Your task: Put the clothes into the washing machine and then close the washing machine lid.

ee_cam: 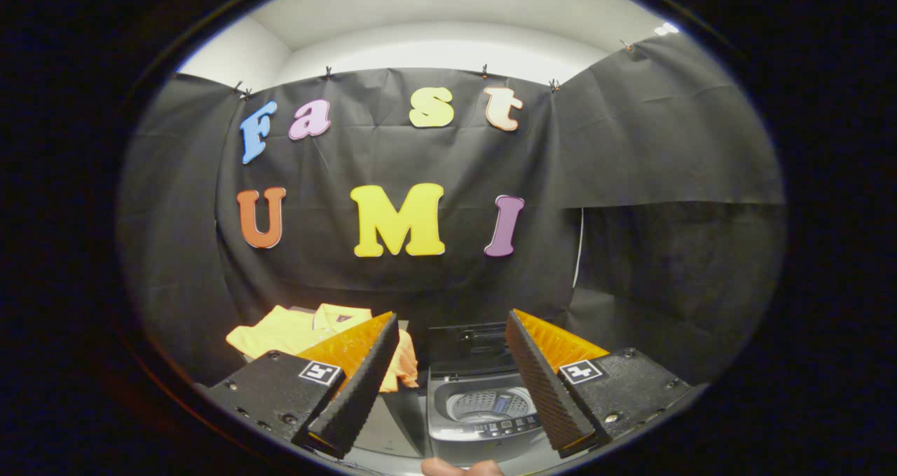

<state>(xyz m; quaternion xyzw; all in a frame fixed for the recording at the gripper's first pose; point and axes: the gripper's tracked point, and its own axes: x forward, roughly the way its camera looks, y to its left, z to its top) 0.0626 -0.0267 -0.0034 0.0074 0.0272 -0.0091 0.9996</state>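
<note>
While the gripper (452,378) stands wide and empty, its left finger hides part of the shirt (294,330); beyond the fingers, the washer (483,409) shows its drum, lid raised.

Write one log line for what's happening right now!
gripper: open, holding nothing | clothes: yellow and orange, piled beside washing machine, beyond the fingers | washing machine: lid up, drum showing | step: clothes not yet grasped

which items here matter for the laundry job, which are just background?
Job:
- yellow shirt and orange garment, lying beyond the left finger, beside the washer
- washing machine, lid up, drum showing between the fingers
- gripper, open, holding nothing

Background:
- black cloth wall
- fingertip near the fingers
</note>
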